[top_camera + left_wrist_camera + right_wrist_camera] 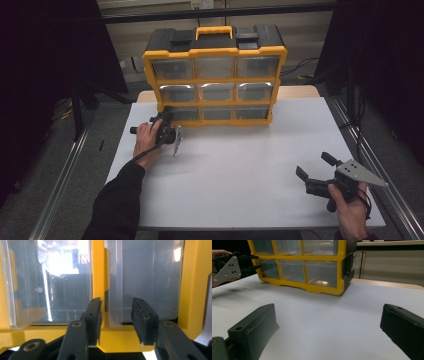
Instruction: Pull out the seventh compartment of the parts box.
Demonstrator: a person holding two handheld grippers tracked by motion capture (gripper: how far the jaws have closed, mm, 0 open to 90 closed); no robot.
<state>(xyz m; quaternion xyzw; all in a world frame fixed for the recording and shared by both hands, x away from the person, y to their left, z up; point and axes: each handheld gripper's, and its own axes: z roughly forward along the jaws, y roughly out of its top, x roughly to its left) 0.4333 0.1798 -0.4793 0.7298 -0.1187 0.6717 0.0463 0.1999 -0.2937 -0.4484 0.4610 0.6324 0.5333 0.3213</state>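
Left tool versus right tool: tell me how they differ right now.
The left tool is at the yellow drawer cabinet, jaws narrow around a clear drawer's edge. The right tool sits far off over the white table, jaws wide apart, nothing between. Both are black and hand-held.

Dim room with dark edges, white glare on the clear drawers [53,263] (near jaws blurred).

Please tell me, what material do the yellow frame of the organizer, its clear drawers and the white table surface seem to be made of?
The yellow frame looks like moulded plastic, smooth with a slight sheen and rounded edges. The clear drawers seem to be transparent plastic: they are see-through and catch bright glare. The white table surface is matte and even; whether it is laminate, board or a sheet cannot be told.
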